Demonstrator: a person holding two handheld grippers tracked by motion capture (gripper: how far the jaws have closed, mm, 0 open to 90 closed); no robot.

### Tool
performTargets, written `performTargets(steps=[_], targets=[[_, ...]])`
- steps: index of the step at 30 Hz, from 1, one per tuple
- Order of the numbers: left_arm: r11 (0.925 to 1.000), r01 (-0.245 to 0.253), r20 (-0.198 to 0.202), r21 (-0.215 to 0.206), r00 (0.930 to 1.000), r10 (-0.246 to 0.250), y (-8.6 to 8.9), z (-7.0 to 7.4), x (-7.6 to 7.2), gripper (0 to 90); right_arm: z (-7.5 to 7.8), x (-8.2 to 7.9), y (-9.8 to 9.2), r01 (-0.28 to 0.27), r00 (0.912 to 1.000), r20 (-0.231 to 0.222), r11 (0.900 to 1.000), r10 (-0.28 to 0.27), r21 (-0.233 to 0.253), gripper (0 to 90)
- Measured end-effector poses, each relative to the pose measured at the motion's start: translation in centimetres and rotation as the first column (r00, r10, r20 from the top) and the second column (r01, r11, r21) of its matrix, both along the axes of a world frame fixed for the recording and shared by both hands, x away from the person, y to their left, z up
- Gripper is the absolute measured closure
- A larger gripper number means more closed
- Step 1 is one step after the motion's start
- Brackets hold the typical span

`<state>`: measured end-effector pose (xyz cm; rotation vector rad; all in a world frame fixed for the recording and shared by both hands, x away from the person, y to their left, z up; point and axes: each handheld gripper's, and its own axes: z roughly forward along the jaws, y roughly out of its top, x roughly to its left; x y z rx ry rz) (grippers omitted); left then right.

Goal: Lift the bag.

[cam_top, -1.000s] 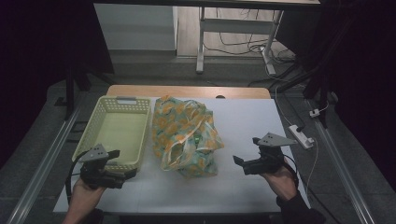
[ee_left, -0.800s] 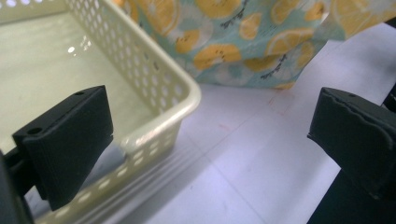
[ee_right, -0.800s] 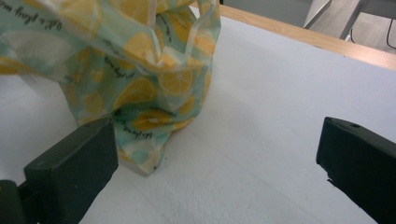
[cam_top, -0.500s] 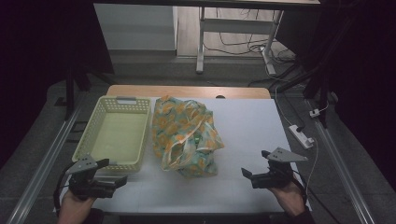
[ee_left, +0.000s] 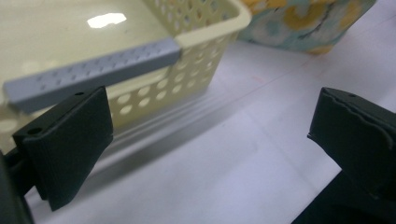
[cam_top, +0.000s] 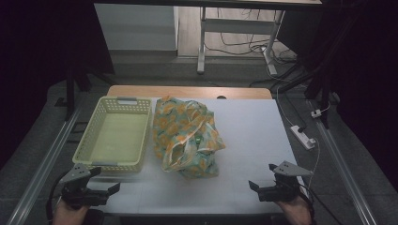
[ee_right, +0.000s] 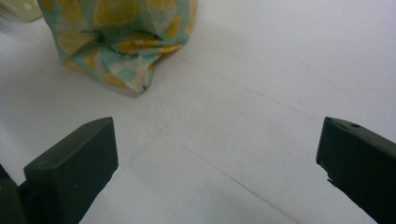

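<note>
A white power strip lies beside the table.

The bag in the middle of the worktop is pale turquoise, printed all over with yellow and orange lemon slices and thin dark stems. To its left, the basket is pale yellow with a pattern of round holes in its walls, and each short end carries a grey handle strip. The worktop is white, with a light brown wooden band along its far edge. The left tool and the right tool are black, each topped by a grey plate.
</note>
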<state>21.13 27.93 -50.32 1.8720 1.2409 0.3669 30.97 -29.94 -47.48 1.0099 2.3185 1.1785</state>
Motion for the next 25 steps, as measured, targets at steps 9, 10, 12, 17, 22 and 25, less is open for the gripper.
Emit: performTargets(steps=[9, 10, 12, 17, 22, 25], targets=[[0.9984, -0.021, -0.033, 0.052, 0.9992, 0.023, 0.3, -1.1, -0.3, 0.0, -1.4, -0.5, -0.8, 0.013, 0.9987, -0.049, 0.999, -0.015, -0.034, 0.0], [0.9979, -0.021, -0.039, 0.062, 0.999, 0.024, 0.3, -1.2, -0.3, 0.0, -1.5, -0.5, -0.9, 0.016, 0.9983, -0.056, 0.999, -0.018, -0.038, 0.0], [0.9965, -0.028, -0.049, 0.079, 0.9983, 0.032, 0.3, -1.4, -0.4, 0.0, -1.8, -0.6, -1.0, 0.021, 0.9973, -0.069, 0.998, -0.024, -0.053, 0.0], [0.9942, -0.037, -0.073, 0.1, 0.9964, 0.045, 0.2, -1.7, -0.3, 0.0, -2.7, -0.6, -1.0, 0.017, 0.9939, -0.107, 0.995, -0.028, -0.103, 0.0], [0.9912, -0.034, -0.105, 0.128, 0.9934, 0.047, 0.0, -1.8, -0.1, 0.0, -2.7, -0.5, -1.1, 0.02, 0.9921, -0.121, 0.995, -0.032, -0.098, 0.0], [0.992, -0.028, -0.11, 0.123, 0.993, 0.041, 0.0, -1.8, 0.0, 0.0, -2.7, -0.5, -1.1, 0.019, 0.9919, -0.123, 0.995, -0.032, -0.101, 0.0]])
